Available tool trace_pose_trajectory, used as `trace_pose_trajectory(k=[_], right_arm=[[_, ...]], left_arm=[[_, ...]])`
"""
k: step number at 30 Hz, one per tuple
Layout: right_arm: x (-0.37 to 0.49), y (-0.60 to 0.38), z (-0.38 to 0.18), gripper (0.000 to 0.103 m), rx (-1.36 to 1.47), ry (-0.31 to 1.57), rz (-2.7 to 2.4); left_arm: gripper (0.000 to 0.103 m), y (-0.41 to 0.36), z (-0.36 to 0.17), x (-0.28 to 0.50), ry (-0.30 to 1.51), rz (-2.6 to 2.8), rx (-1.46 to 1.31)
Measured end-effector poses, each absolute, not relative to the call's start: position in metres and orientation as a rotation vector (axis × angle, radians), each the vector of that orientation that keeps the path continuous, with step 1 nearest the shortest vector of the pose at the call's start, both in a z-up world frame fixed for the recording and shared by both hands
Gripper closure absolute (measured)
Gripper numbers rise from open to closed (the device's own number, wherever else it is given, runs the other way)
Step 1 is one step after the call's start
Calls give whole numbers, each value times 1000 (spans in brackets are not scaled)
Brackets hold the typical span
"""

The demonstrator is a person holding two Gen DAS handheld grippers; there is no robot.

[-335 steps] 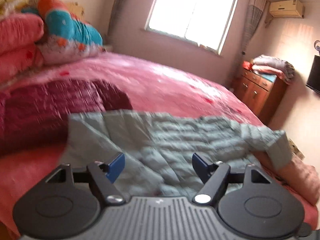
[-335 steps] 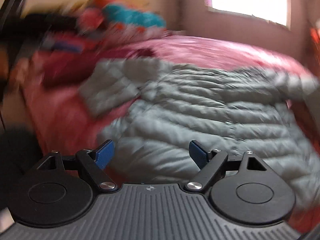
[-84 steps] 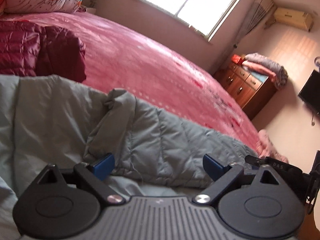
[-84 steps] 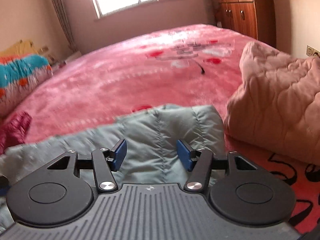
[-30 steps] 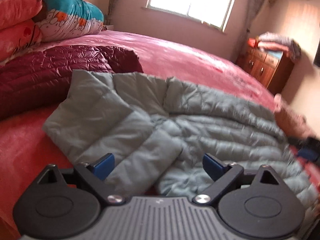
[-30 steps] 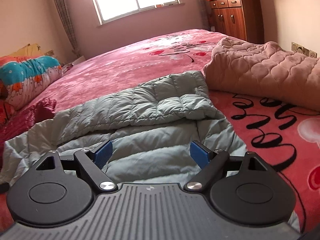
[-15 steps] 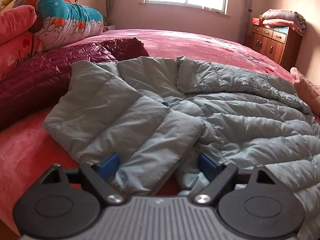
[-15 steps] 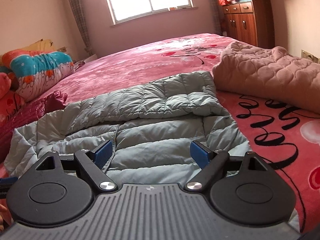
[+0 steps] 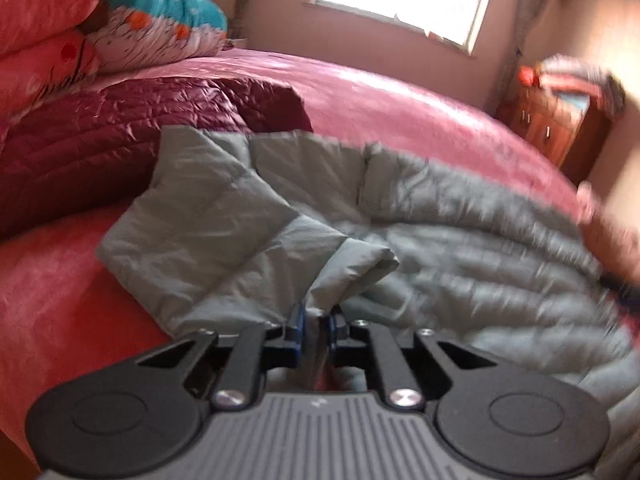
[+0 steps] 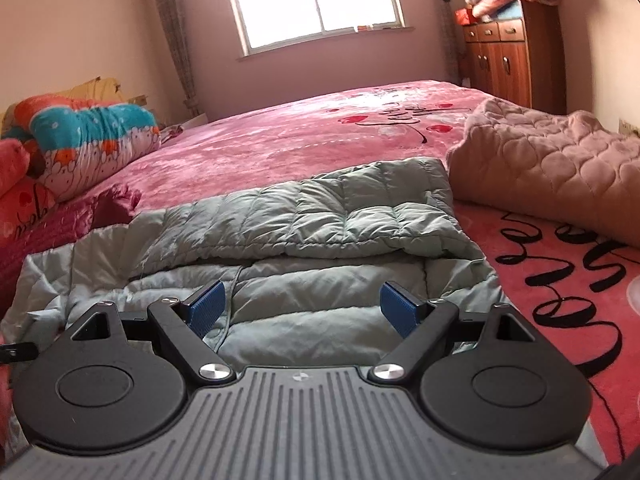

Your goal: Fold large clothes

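Note:
A grey quilted down jacket [image 9: 460, 248] lies spread across the pink bed [image 9: 400, 108]. My left gripper [image 9: 316, 326] is shut on the cuff end of the jacket's left sleeve [image 9: 224, 220], which bunches up and lifts just in front of the jaws. In the right wrist view the jacket [image 10: 340, 216] lies with its far sleeve folded over the body. My right gripper [image 10: 306, 308] is open and empty, low over the jacket's near hem.
A maroon quilted jacket [image 9: 100, 148] lies left of the grey one. Bright pillows [image 9: 132, 20] are stacked at the head. A pink quilted blanket [image 10: 560, 168] lies at the right. A wooden cabinet [image 10: 508, 56] stands by the far wall.
My left gripper has shut on the sleeve cuff and begun lifting it; the view is blurred by motion. My right gripper stays open and has dropped slightly toward the hem.

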State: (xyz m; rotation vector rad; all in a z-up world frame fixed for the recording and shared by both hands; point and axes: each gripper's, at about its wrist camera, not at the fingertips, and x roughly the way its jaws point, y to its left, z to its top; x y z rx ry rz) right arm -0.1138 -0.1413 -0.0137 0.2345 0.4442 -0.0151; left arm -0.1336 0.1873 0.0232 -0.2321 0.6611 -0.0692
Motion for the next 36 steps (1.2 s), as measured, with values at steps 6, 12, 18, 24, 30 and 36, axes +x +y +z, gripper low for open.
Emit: trace_pose_trajectory(k=[6, 12, 18, 24, 30, 36], right_arm=[[-105, -168, -10, 0, 339, 419, -44], [-100, -203, -4, 0, 454, 373, -84], [-99, -233, -2, 0, 545, 332, -117], [-102, -255, 2, 0, 620, 289, -142], [-105, -277, 0, 0, 697, 263, -177], [-109, -294, -2, 0, 761, 244, -213]], left_arm=[[95, 201, 88, -123, 563, -136, -430], [95, 186, 163, -95, 449, -232, -465], [95, 135, 219, -68, 377, -372, -445], [95, 67, 237, -33, 381, -506, -403], [95, -3, 215, 1, 454, -628, -361], [95, -51, 175, 17, 540, -691, -327]])
